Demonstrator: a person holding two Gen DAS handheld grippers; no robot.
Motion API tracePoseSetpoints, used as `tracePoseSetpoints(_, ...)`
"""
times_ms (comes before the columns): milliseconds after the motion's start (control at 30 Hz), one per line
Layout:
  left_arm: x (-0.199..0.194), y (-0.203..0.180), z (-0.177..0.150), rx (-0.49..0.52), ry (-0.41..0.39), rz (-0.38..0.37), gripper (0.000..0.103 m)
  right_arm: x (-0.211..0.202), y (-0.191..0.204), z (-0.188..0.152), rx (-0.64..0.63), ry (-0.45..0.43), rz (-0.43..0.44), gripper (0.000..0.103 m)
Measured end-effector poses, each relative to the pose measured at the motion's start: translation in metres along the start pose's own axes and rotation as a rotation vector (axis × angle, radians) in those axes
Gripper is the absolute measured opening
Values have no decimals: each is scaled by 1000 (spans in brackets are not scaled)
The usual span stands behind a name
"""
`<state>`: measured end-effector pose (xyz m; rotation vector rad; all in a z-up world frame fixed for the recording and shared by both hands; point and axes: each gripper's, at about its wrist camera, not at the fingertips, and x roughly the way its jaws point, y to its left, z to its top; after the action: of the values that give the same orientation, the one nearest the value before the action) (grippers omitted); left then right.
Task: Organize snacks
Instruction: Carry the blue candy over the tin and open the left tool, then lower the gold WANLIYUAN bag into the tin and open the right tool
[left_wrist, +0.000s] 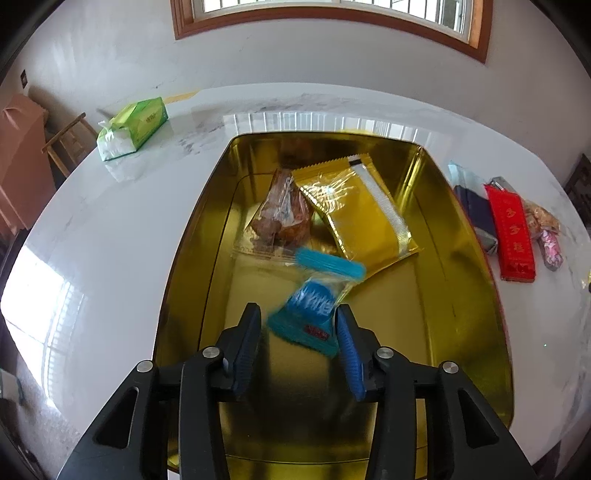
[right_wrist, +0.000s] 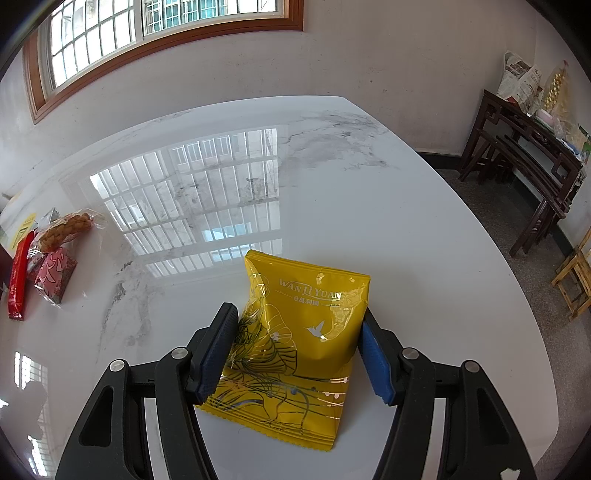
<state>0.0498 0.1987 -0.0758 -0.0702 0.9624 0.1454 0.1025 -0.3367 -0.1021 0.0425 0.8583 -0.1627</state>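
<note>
**Figure: Release of a blue snack packet over the gold tray; a yellow packet held ready**

Left claw (left_wrist: 300, 325), released: its jaws stand apart, and the blue snack packet (left_wrist: 309, 306) sits between them, blurred and tilted. It appears to touch neither pad (left_wrist: 246, 350), so it is read as dropping free. It hangs over the near half of the gold tray (left_wrist: 476, 295), which fills the middle of the white marble worktop (left_wrist: 122, 236). Deeper in the tray lie a clear packet of brown snacks (left_wrist: 282, 214) and a gold foil packet (left_wrist: 364, 221), touching each other; the blue packet's far end overlaps the view of both.

To do this step well, judged from the view: keep the claw steady and its jaws apart until the packet settles flat on the bare tray floor, then lift straight out so that no pad catches the wrapper.

Right claw (right_wrist: 298, 332), grasping: its pads press the two side edges of the yellow packet (right_wrist: 295, 347), which bulges between them above the worktop's near right part. Unsorted snacks remain by the tray's right side: a red bar (left_wrist: 511, 229), a dark blue packet (left_wrist: 476, 212), a twisted pastry packet (right_wrist: 64, 229) and a pink packet (right_wrist: 55, 275). A green tissue pack (left_wrist: 135, 127) lies near the far left edge.
</note>
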Motion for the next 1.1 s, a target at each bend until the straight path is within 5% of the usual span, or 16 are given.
tracePoseSetpoints(133, -10, -1, 3, 8, -43, 18, 56, 0, -4, 0, 23, -5, 9, 58)
tracePoseSetpoints(1100, -40, 13, -5, -43, -86, 12, 56, -22, 63, -6, -8, 10, 177, 43)
